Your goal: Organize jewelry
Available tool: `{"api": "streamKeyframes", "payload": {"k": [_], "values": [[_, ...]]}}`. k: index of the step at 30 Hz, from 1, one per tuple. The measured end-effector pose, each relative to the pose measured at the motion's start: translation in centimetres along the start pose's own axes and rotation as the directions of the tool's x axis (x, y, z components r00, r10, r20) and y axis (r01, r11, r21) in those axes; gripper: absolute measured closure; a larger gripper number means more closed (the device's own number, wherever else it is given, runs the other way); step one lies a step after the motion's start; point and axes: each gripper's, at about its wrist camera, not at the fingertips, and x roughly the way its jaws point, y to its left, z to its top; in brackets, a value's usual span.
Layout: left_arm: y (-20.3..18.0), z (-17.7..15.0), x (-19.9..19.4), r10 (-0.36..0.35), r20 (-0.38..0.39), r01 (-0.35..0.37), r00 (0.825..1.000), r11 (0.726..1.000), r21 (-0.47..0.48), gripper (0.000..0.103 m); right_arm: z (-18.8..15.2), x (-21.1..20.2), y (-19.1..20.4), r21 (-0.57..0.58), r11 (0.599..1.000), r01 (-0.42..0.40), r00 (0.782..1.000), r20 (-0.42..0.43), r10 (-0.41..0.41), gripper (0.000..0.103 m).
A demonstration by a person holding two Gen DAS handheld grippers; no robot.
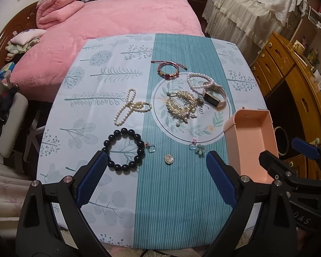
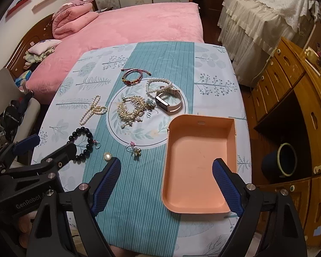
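Jewelry lies spread on the table's cloth (image 1: 171,192): a black bead bracelet (image 1: 123,149), a long pearl necklace (image 1: 129,106), a red cord bracelet (image 1: 168,71), a short pearl bracelet (image 1: 198,81), a gold hair comb (image 1: 182,105), a watch (image 1: 215,96), a round brooch (image 1: 168,159) and a flower earring (image 1: 199,150). An empty pink tray (image 2: 201,160) stands at the right. My left gripper (image 1: 157,165) is open above the near edge, over the brooch. My right gripper (image 2: 167,171) is open above the tray's near left side.
A pink bed (image 1: 122,21) lies beyond the table. A wooden drawer cabinet (image 2: 293,98) stands to the right, with a dark bin (image 2: 282,160) beside it. A chair (image 1: 12,117) stands at the left.
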Motion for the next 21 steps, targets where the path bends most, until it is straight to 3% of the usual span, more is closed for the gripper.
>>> {"api": "streamKeyframes", "payload": {"k": [12,21], "values": [[3.4,1.5,-0.6,0.032,0.042,-0.03,0.999,0.998,-0.05,0.01,1.5,0.4,1.3,0.012,1.0,-0.009,1.0,0.0,0.009,0.032],[9.1,3.2,-0.2,0.048,0.066,-0.042,0.997,0.995,-0.085,0.01,3.4,1.4,2.5,0.071,0.997,-0.016,1.0,-0.009,0.016,0.042]]}}
